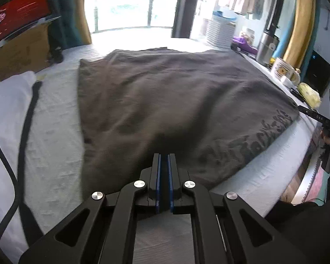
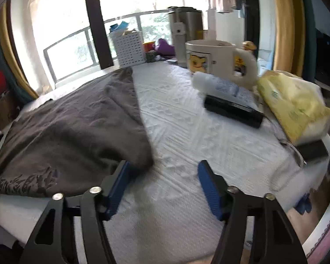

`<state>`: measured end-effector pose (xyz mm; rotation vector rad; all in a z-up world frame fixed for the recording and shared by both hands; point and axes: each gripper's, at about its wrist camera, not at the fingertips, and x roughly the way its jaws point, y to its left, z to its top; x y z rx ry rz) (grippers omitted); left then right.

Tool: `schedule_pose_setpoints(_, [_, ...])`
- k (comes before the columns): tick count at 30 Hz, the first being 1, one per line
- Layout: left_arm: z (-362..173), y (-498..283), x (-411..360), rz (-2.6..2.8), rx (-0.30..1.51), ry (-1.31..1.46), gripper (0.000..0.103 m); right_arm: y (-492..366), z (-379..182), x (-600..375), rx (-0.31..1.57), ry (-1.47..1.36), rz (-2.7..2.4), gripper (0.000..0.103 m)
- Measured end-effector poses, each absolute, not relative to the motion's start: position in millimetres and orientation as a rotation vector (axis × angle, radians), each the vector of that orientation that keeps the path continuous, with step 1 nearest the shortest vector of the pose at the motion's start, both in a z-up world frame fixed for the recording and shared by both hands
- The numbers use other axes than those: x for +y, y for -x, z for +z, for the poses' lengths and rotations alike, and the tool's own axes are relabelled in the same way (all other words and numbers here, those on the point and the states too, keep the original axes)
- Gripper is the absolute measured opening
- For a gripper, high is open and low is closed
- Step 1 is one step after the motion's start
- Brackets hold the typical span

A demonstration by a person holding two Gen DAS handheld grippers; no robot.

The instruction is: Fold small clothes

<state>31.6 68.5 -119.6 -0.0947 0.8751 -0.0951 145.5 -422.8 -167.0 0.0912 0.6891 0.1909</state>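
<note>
The left gripper (image 1: 164, 160) is pinching the near hem of the grey garment (image 1: 176, 101), presumably to lift it for a fold. The right gripper (image 2: 162, 184) is standing open and empty over the white cover (image 2: 187, 132) — the garment's corner lying just beside its left finger.

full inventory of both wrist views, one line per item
garment: 1, dark grey with a dark print near one corner, spread on the white cover
white cover: 1, textured, over the work surface
mug: 1, white with yellow cartoon print, far right side
black bar-shaped device: 1, lying in front of the mug
yellow pack: 1, right edge
white perforated basket: 1, by the window
metal canister: 1, silver, behind the mug
cardboard box: 1, brown, far left
left gripper: black, blue pads, shut over the garment's near edge
right gripper: black, blue pads, open over bare cover beside the garment's corner
</note>
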Motion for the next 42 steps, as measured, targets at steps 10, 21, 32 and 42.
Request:
schedule_pose_setpoints(10, [-127, -26, 81, -0.112, 0.855, 0.117, 0.005, -159, -155, -394, 0.701, 0.095, 0.258, 0.009])
schedule_pose_setpoints(21, [-128, -23, 83, -0.132, 0.833, 0.116, 0.005, -156, -165, -401, 0.720, 0.131, 0.202, 0.011])
schedule_pose_setpoints(32, [-110, -22, 88, -0.062, 0.785, 0.141, 0.022, -134, -166, -411, 0.756, -0.094, 0.285, 0.085])
schedule_pose_setpoints(42, [-98, -16, 102, -0.030, 0.728, 0.154, 0.040, -148, -162, -377, 0.753, -0.153, 0.385, 0.085])
